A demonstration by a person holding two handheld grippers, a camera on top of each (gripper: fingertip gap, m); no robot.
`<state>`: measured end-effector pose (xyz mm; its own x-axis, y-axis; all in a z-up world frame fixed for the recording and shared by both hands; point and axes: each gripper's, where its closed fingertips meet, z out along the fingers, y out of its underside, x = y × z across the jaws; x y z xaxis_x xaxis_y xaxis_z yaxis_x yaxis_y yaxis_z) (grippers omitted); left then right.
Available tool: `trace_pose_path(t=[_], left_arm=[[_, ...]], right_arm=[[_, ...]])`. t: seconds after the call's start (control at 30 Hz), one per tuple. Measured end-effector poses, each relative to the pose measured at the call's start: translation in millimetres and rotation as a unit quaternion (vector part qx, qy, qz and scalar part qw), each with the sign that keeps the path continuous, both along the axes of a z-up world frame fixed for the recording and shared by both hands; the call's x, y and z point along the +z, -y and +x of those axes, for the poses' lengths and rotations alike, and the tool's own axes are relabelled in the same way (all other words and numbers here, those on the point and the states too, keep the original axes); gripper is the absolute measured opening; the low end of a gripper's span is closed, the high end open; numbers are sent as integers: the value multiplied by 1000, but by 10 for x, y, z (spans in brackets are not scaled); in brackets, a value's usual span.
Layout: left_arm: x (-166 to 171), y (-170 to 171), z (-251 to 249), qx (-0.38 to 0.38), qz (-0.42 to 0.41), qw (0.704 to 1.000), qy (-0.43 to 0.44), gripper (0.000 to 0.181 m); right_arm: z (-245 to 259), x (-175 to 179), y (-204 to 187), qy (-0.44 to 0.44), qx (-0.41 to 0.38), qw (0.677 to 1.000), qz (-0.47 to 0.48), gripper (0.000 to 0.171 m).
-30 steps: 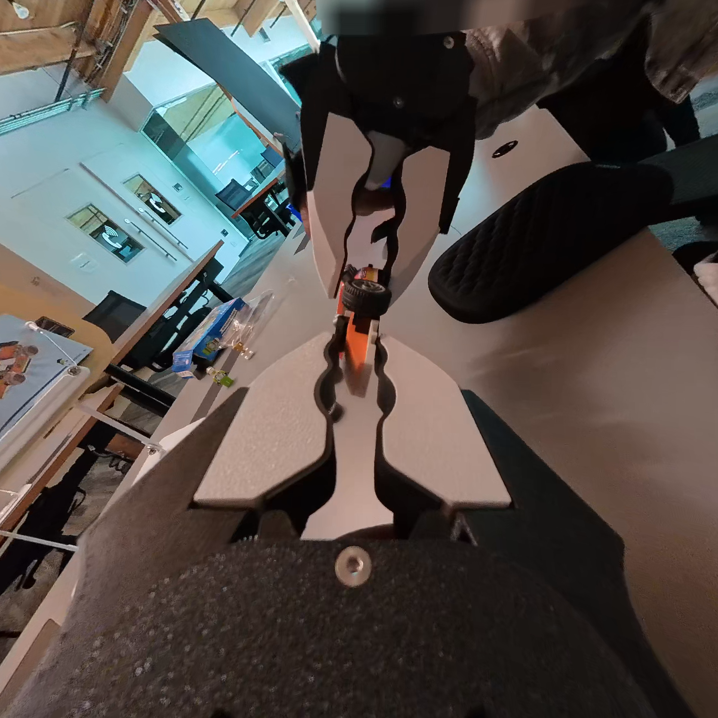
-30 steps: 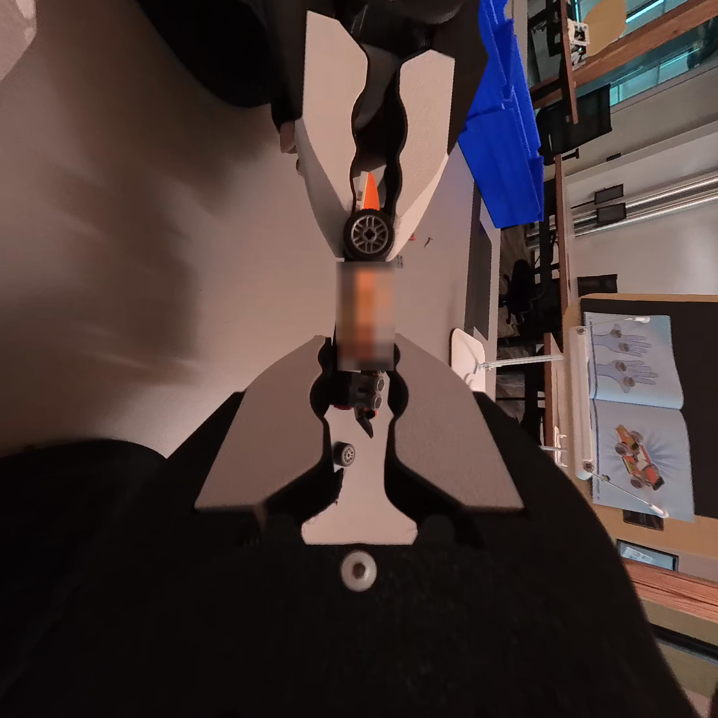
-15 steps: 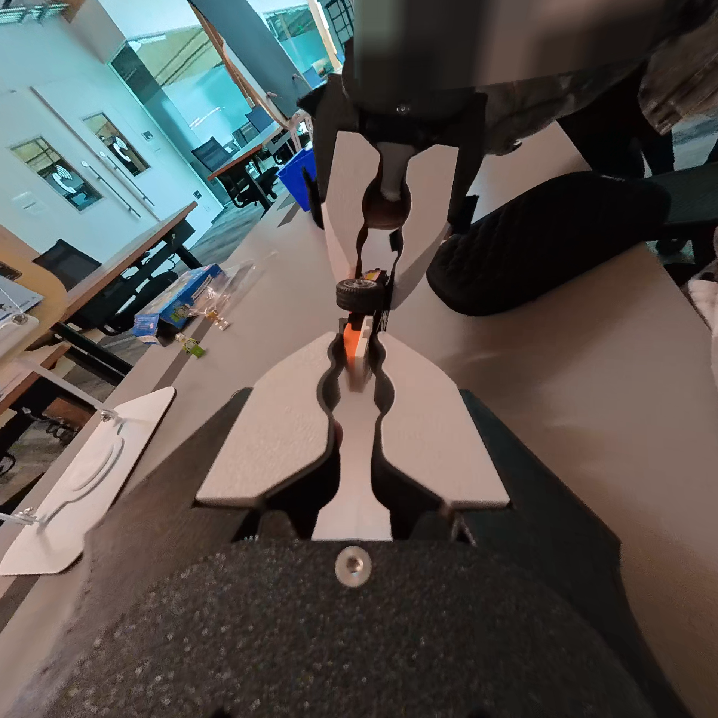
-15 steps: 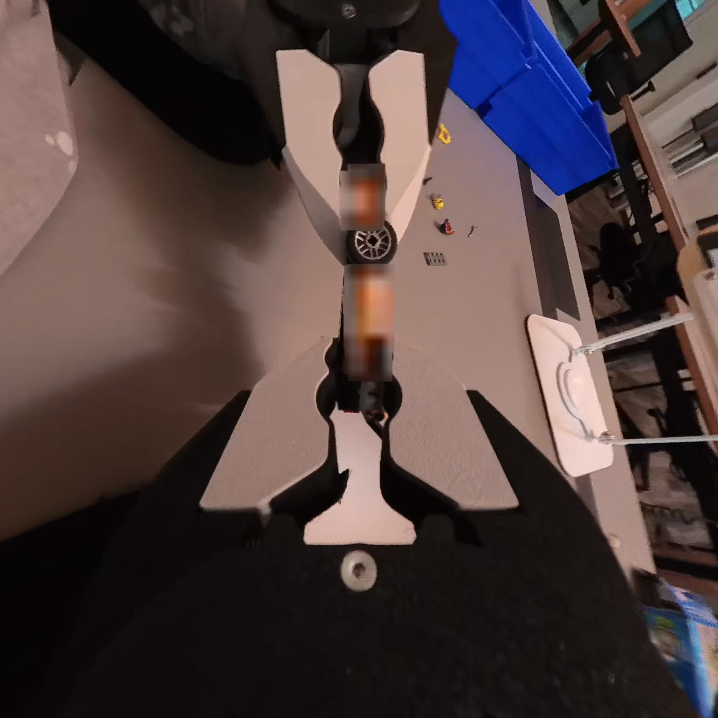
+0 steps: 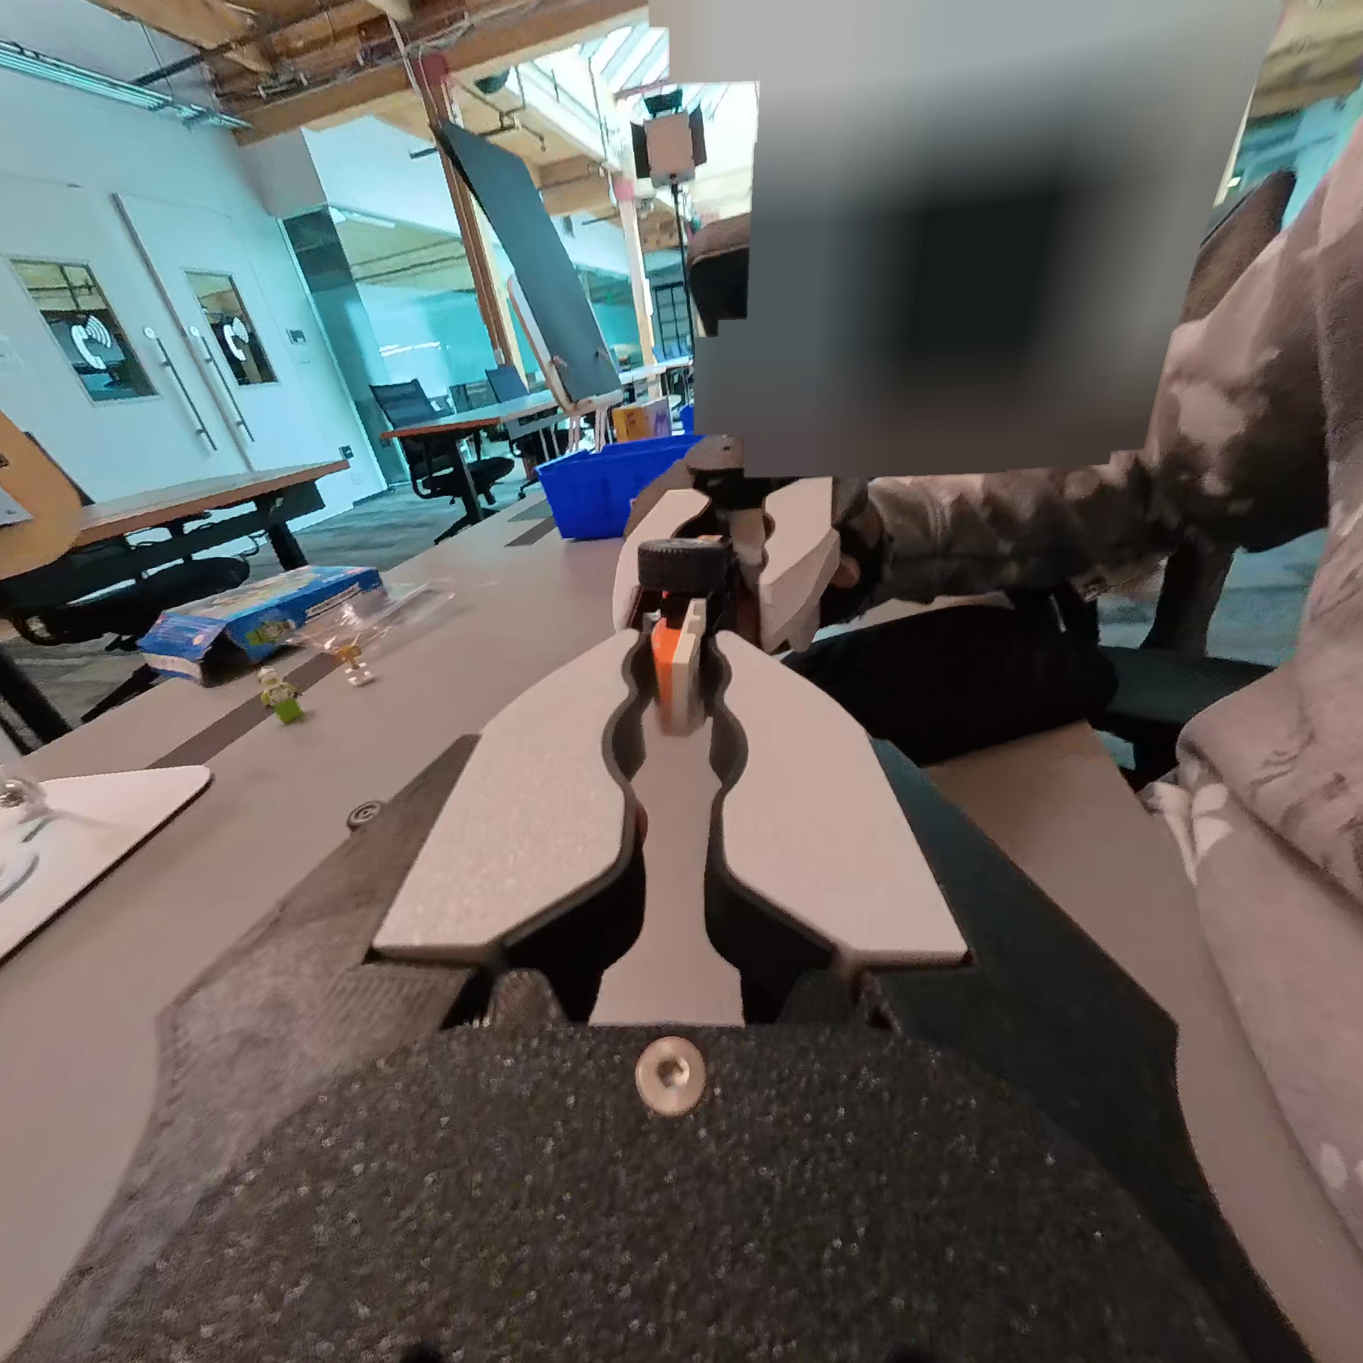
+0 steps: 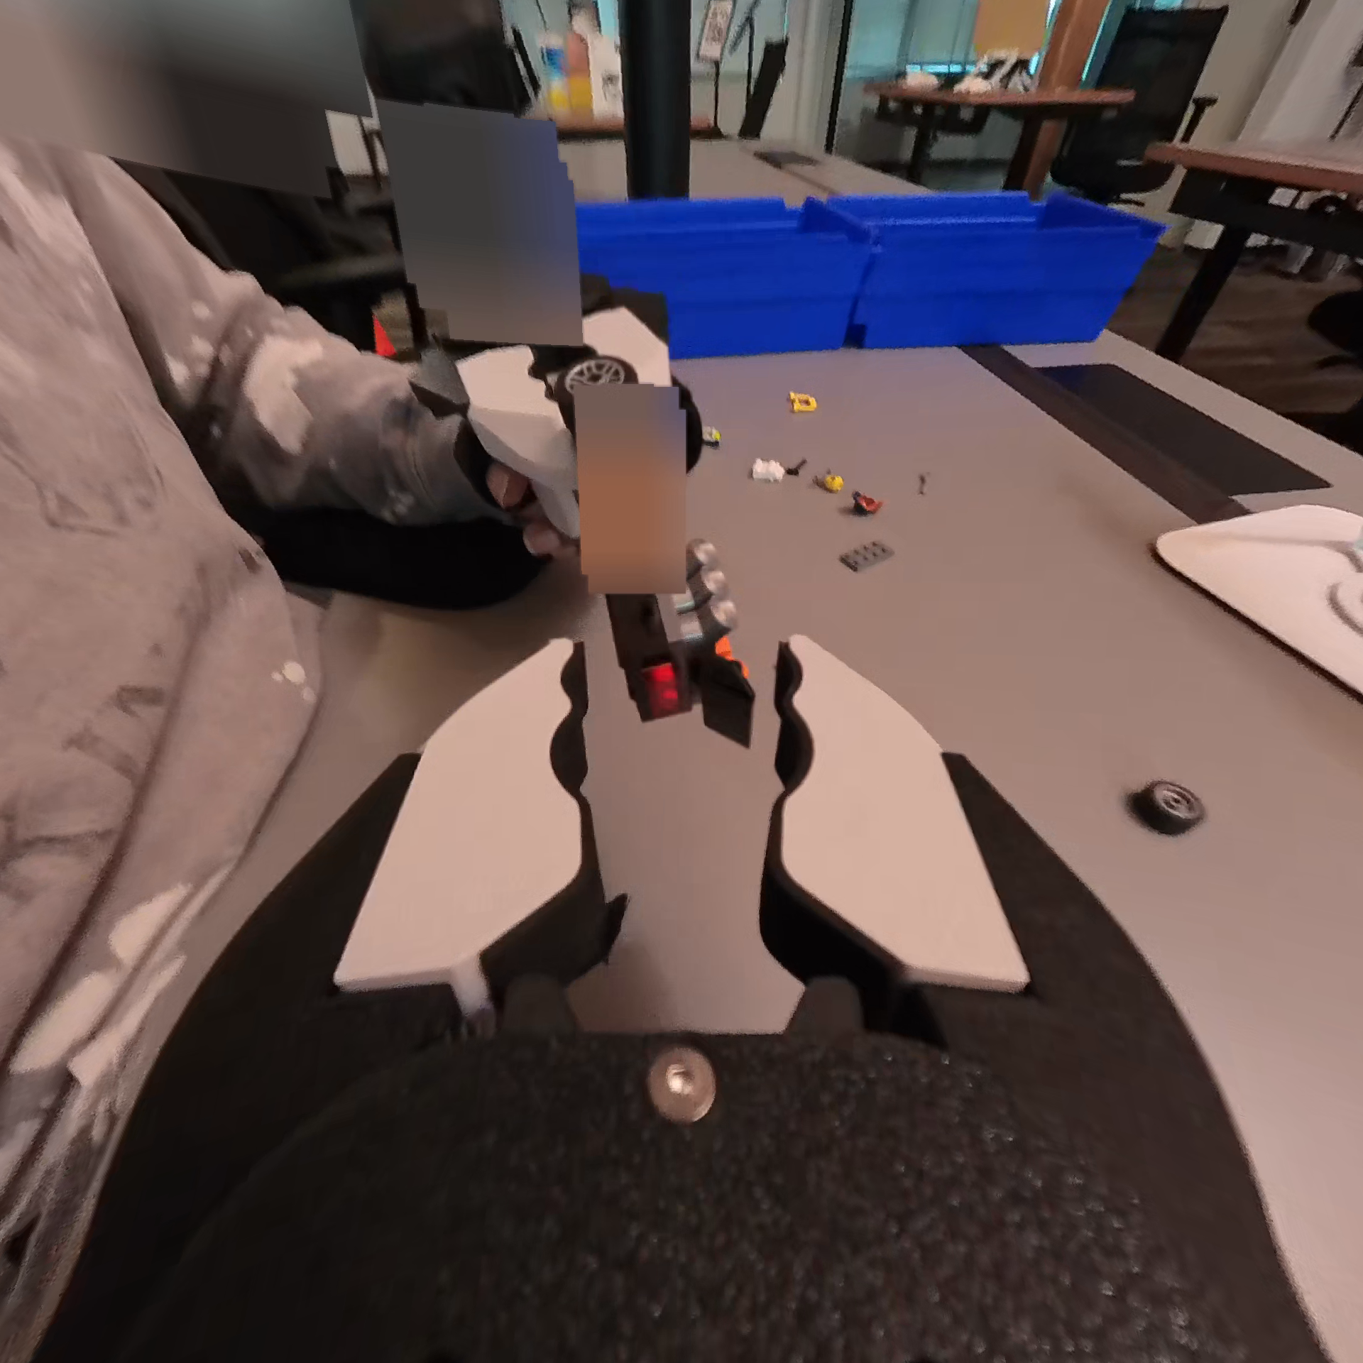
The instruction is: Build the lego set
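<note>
A small lego car, orange, white and black, is held above the grey table (image 6: 996,664). My left gripper (image 5: 677,649) is shut on the car's orange and white nose (image 5: 675,682). A black wheel (image 5: 678,564) sits on the car just beyond. In the right wrist view my right gripper (image 6: 678,649) is open. The car's black rear with a red light (image 6: 660,682) lies between its fingertips with gaps on both sides. The left gripper (image 6: 531,435) shows farther off, holding the car's far end. The car's middle is hidden by a blur patch.
A loose wheel (image 6: 1169,806), a dark grey plate (image 6: 866,555) and several small parts (image 6: 802,400) lie on the table. Blue bins (image 6: 848,273) stand at the back. A white stand base (image 6: 1268,575) is at the right. A lego box (image 5: 258,612) and minifigure (image 5: 280,693) lie left. About 6 cm separates my left fingertips from my right. My right gripper's tips are some 20 cm from the loose wheel (image 6: 1169,806).
My right gripper has opened and let go of the car's rear. Both views have swung from tilted to level. My left gripper still holds the car's nose.
</note>
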<state>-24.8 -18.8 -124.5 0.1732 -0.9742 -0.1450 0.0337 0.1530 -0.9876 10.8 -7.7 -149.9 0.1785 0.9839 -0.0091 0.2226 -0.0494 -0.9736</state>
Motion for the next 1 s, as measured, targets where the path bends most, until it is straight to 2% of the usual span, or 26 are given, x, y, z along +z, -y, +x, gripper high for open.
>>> trace_pose_path(t=[0.1,0.23,0.37,0.47,0.6,0.73,0.93,1.0], left_arm=[[14,24,0,-5,-3,1000,10,13],[-31,30,3,-2,23,1000,-8,13],[-69,57,8,-14,25,998,-48,48],[-41,140,67,-19,59,996,-68,55],[-105,250,196,-20,142,982,-120,51],[-77,364,244,-18,198,973,-117,22],[-71,347,208,12,222,968,-120,20],[-70,320,187,21,224,967,-120,20]], right_arm=[[-45,102,61,-22,24,999,6,30],[-32,143,67,13,24,998,65,29],[5,201,113,56,25,989,134,27],[4,215,158,85,28,979,185,27],[-92,191,285,118,50,961,247,27],[-185,154,357,137,68,950,273,27],[-221,124,318,143,63,952,263,29],[-206,156,282,137,58,956,253,35]])
